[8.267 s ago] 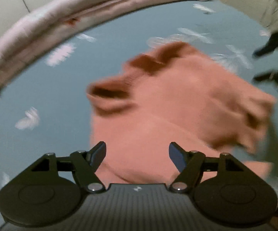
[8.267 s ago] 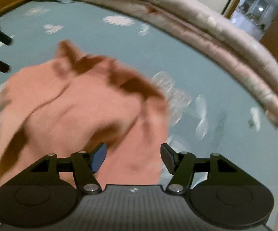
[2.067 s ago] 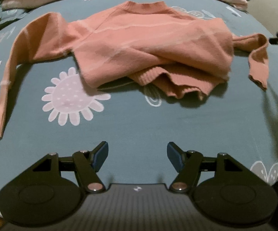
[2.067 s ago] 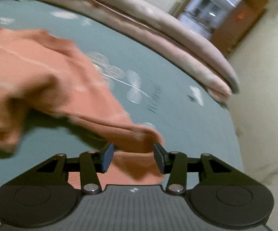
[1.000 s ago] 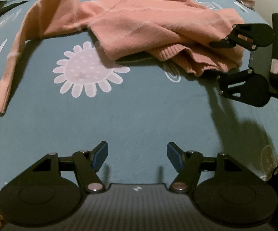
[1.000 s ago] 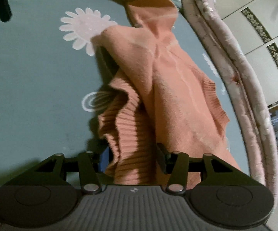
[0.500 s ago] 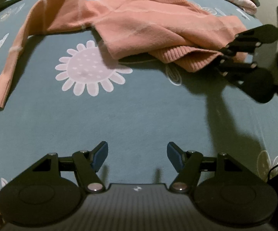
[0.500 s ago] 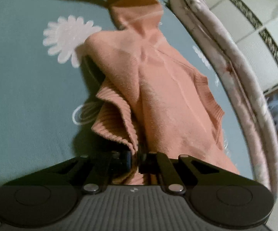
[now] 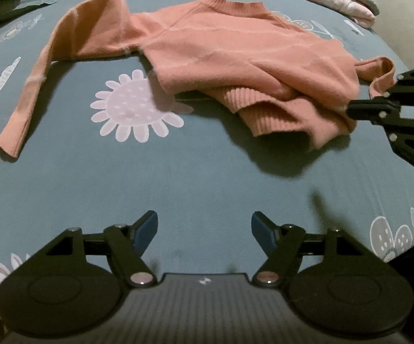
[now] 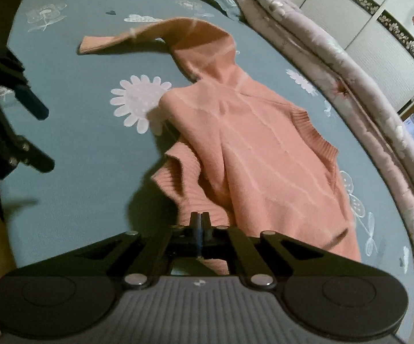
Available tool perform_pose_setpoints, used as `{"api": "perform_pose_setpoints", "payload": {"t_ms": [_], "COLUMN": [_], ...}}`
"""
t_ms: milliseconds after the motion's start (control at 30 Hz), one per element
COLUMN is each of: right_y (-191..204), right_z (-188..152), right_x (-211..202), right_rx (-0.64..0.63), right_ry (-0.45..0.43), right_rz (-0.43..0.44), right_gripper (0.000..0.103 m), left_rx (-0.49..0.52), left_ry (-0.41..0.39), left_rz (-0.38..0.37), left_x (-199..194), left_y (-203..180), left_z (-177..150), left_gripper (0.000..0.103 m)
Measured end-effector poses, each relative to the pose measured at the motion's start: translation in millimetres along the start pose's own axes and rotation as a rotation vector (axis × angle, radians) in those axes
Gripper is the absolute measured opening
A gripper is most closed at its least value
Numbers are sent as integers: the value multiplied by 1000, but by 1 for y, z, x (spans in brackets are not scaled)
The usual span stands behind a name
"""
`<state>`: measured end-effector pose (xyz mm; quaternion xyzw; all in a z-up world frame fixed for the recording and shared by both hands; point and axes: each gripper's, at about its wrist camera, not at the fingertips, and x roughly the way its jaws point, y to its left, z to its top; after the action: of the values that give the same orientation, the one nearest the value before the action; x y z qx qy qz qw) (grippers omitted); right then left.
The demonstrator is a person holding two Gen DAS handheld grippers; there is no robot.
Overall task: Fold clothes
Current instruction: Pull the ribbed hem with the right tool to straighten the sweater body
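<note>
Knit sweater (image 9: 235, 46) hem clenched in right claw (image 10: 198, 220); left claw (image 9: 204, 229) opening, empty (over bed (image 9: 178, 177)). Draw hem out flat, slowly.

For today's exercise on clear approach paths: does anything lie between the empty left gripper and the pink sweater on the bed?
Nothing visible does. Between the left gripper, whose jaws are opening with nothing in them, and the pink sweater lies only bare bedsheet with its printed daisy. The right gripper is shut on the sweater's hem at the far side, off that path.
</note>
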<state>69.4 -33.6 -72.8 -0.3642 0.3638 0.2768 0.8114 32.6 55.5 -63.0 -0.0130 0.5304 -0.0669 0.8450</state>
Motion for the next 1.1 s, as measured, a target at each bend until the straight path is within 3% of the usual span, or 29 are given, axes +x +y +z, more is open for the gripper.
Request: {"api": "perform_pose_setpoints", "payload": {"t_ms": [67,133,167,200,267,300,567,667,733,767,800,933,1100], "right_y": [9,13,16,21,29,33,49,56,56,55,52,35,13], "right_z": [-5,-10,-11,-13,-13,-12,7,11,13,15,17,25,30], "right_x": [-2,0,2,5,14,19,81,99,107,110,112,103,75], "right_rx": [-45,-42,-44,-61,-95,-106,-195,-264,-295,-297,-292,-198,-42], "right_ry": [1,6,1,-4,-18,-24,28,27,24,34,49,78,88], "right_rz": [-48,-28,-40,-57,-78,-84,-102,-146,-158,-165,-174,-132,-13], "right_gripper": [3,8,17,34,54,59,62,62,53,25,10,8,8], "left_rx": [0,2,4,5,4,2,-8,-9,-13,-14,-14,-18,-11], "left_ry": [-3,-5,-5,-5,-1,3,32,47,53,55,57,57,45], "left_rz": [1,1,0,0,0,1,-1,-3,-5,-2,1,0,-2], "left_x": [-4,-6,-7,-8,-8,-7,6,11,13,14,15,14,8], "left_y": [-1,-1,-1,-1,0,1,9,11,13,13,14,16,14], "left_z": [-3,-5,-6,-7,-9,-9,-9,-9,-9,-9,-9,-8,-9], "left_gripper": [72,72,72,73,73,73,73,73,73,73,73,73,73]}}
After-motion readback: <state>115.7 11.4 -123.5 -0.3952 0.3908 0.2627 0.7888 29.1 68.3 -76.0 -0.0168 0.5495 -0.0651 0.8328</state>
